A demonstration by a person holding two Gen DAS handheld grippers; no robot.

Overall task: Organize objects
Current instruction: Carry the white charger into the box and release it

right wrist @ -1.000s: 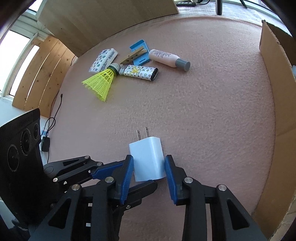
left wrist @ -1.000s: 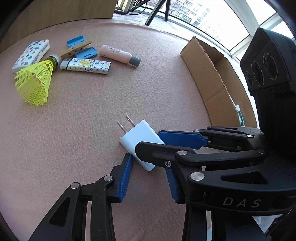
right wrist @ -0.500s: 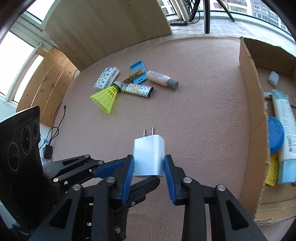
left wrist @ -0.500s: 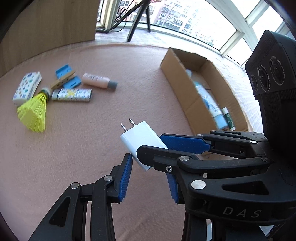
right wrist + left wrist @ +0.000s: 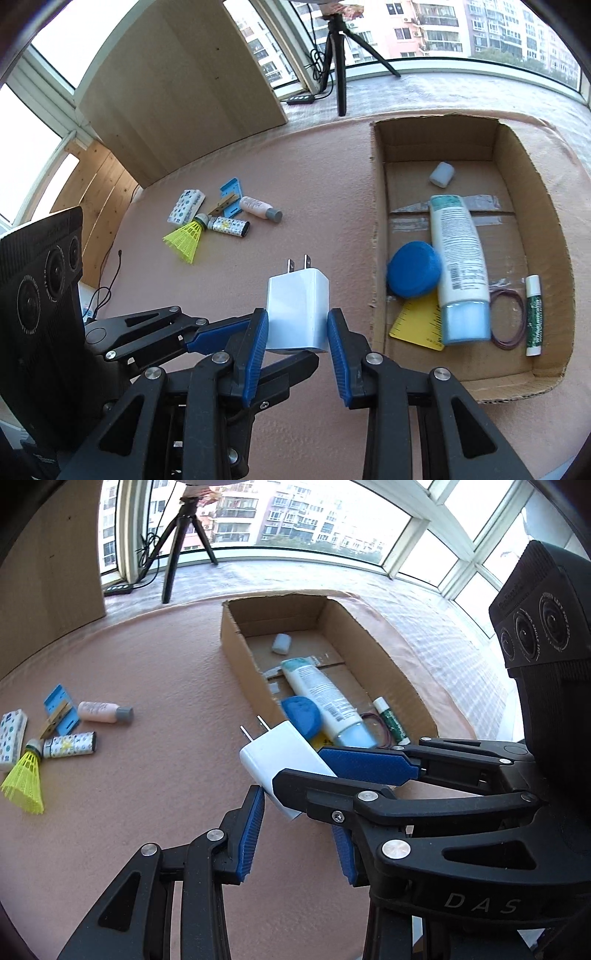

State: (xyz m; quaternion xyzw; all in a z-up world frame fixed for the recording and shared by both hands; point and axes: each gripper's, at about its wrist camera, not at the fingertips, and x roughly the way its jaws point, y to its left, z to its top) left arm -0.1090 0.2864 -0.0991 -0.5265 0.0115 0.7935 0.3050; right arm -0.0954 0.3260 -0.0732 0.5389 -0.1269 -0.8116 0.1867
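My right gripper (image 5: 296, 332) is shut on a white plug charger (image 5: 298, 310) and holds it in the air above the pink table, prongs forward. The charger also shows in the left wrist view (image 5: 275, 764), with the right gripper's fingers (image 5: 365, 764) crossing in front. My left gripper (image 5: 299, 834) is open and empty just below the charger. An open cardboard box (image 5: 378, 206) lies to the right, holding a lotion tube (image 5: 458, 258), a blue round lid (image 5: 413, 269), a yellow ruler, a lip balm and a small white piece.
A cluster lies at the far left of the table: a yellow shuttlecock (image 5: 184, 240), a patterned lighter (image 5: 229, 226), a pink bottle (image 5: 260, 208), a blue clip with a wooden peg (image 5: 229, 197) and a tissue pack (image 5: 185, 206). A tripod (image 5: 340, 51) stands beyond the table.
Both grippers have risen well above the table and the charger has come up off it in the right gripper. The box's inside has come into view.
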